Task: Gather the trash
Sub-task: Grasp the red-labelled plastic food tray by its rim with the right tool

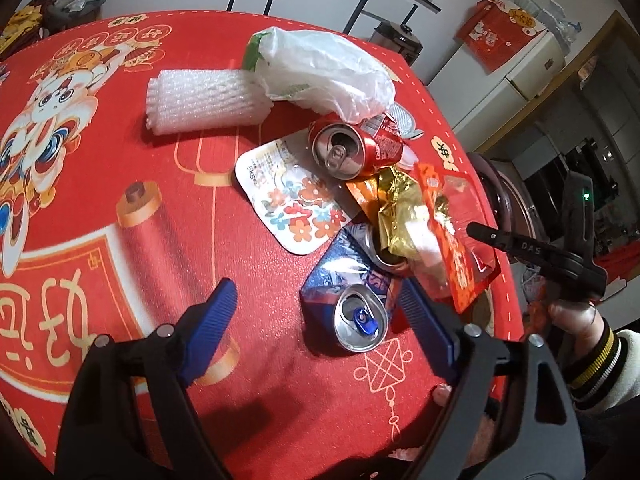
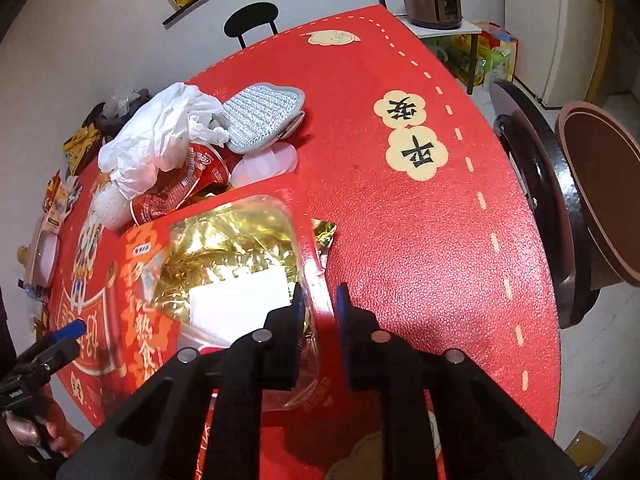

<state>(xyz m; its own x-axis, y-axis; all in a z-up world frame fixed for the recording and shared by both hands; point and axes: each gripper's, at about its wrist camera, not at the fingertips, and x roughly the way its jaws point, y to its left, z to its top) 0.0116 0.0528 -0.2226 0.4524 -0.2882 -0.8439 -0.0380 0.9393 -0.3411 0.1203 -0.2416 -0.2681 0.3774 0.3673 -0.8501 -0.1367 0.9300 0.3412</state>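
Your right gripper (image 2: 318, 304) pinches the red snack bag (image 2: 224, 264)'s edge; your left gripper (image 1: 320, 304) gapes around the blue can (image 1: 352, 304), beside that bag.

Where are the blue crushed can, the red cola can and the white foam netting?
blue crushed can (image 1: 362, 322), left wrist view, on its silver top by the tab.
red cola can (image 1: 340, 152), left wrist view, on its silver top.
white foam netting (image 1: 204, 100), left wrist view, on its ribbed middle.

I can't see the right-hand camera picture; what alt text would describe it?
Two black fingers pinch the edge of a red snack bag with gold foil inside, on a red festive tablecloth. Behind lie a white plastic bag and a grey mesh pad.
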